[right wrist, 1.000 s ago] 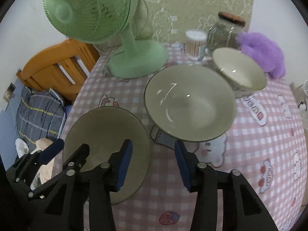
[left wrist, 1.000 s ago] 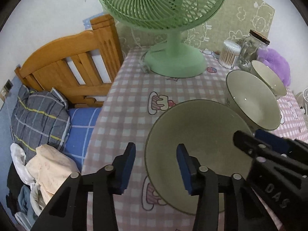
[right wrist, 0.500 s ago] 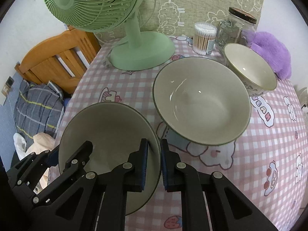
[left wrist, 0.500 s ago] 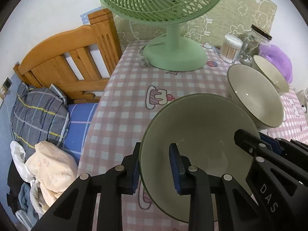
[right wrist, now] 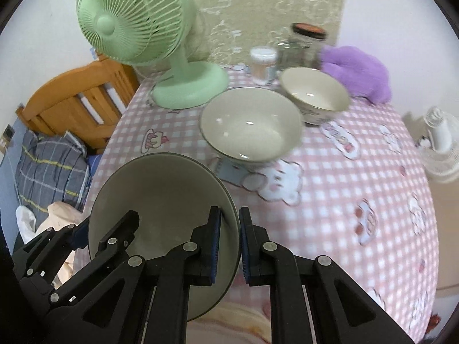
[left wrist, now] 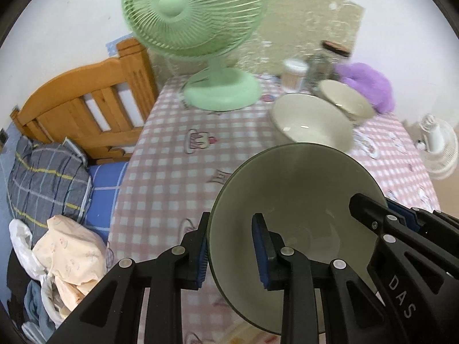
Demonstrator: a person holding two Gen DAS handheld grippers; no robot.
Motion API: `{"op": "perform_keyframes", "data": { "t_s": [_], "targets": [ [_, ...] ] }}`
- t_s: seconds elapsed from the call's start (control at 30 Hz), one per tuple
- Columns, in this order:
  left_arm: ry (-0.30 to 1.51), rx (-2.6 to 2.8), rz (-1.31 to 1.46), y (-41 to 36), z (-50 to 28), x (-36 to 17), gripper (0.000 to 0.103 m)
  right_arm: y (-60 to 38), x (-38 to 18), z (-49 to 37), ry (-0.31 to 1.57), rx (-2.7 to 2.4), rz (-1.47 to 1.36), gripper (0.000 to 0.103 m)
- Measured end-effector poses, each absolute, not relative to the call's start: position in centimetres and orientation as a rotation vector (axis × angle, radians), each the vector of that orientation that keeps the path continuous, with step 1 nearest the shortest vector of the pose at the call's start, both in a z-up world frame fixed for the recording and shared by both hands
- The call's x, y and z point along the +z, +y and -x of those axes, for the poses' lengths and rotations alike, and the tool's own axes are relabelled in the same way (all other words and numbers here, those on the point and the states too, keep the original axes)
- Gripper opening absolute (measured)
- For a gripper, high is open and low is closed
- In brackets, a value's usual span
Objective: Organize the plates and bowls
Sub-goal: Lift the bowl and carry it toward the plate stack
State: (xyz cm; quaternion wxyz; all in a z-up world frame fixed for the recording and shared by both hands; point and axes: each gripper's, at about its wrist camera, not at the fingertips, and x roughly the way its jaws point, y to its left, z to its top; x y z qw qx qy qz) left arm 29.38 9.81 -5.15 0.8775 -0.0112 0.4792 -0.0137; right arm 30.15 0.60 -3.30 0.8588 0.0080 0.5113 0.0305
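Large greenish plate [left wrist: 295, 200] is hanging tilted above the near counter edge, both tools clamping it: left tool [left wrist: 229, 248] is pinching its left rim, right tool [right wrist: 229, 236] is gripping its right rim, jaws narrow on the thin edge. Beyond it, a wide bowl [right wrist: 251, 127] is sitting on the checked counter [right wrist: 358, 177], a smaller bowl [right wrist: 314, 94] just behind. Green fan [right wrist: 160, 46], swab jar [right wrist: 262, 66], glass jar [right wrist: 305, 46], purple plush [right wrist: 355, 73] are lining the far edge.
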Motion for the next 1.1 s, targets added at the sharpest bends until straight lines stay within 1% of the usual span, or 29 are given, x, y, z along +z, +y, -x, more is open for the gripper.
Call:
{"op": "perform_keyframes", "data": {
  "t_s": [0.27, 0.4, 0.8, 1.1],
  "targets": [
    [0.978, -0.131, -0.013, 5.1, -25.7, -3.4, 0.026, -4.2, -0.8, -24.8, 1.046, -0.039, -0.05, 0.016],
    [0.975, -0.17, -0.023, 2.2, -24.2, -3.3, 0.026, -6.9, -0.4, -22.7, 1.04, -0.08, -0.062, 0.016],
    [1.034, -0.223, -0.043, -7.3, -21.3, -5.3, 0.026, -16.5, -2.2, -19.0, 1.081, -0.134, -0.106, 0.016],
    [1.122, -0.061, 0.02, -10.0, -19.5, -7.9, 0.026, -20.1, -5.5, -17.6, 1.151, -0.098, -0.152, 0.016]
  ]
}}
